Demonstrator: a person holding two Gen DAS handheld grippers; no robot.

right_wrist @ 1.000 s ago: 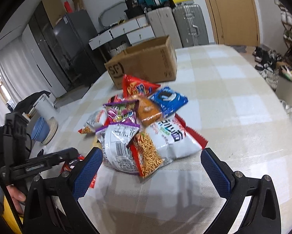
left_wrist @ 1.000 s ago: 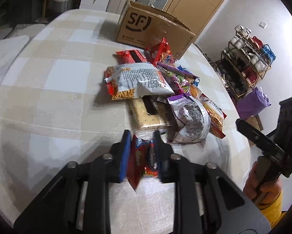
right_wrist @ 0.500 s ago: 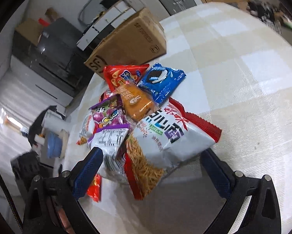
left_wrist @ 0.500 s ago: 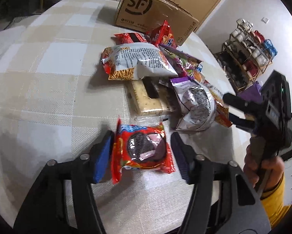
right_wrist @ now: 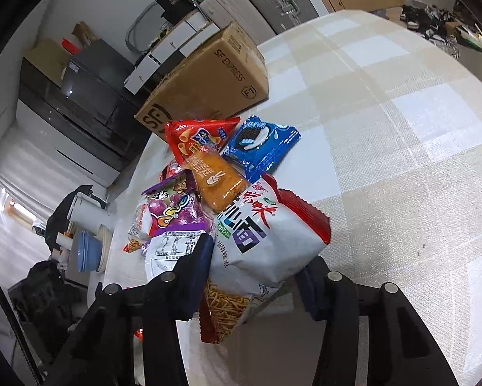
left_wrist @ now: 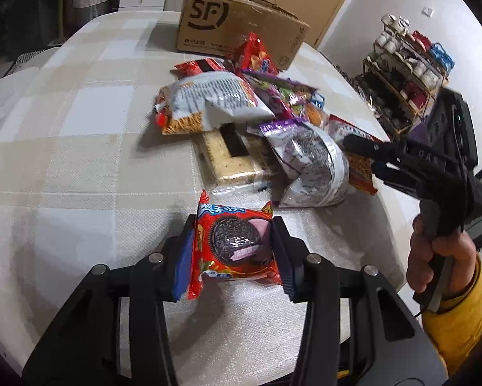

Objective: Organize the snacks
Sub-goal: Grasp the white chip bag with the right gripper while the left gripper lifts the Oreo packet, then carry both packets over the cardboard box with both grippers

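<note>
Since a moment ago the right gripper [right_wrist: 254,276] has dropped to the snack pile [left_wrist: 257,122] on the checked bench [left_wrist: 80,148], its fingers just closing on the big white noodle bag [right_wrist: 263,234]. Nearer, the left gripper's [left_wrist: 233,251] fingers, closing again, pinch the red cookie packet [left_wrist: 234,244] flat.

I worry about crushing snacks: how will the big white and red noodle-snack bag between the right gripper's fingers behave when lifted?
The noodle-snack bag looks puffy and thin-walled, so it will probably buckle under the right gripper. It is likely light for its size. Its glossy film may slip, and the orange packet leaning on it could slide off.
</note>
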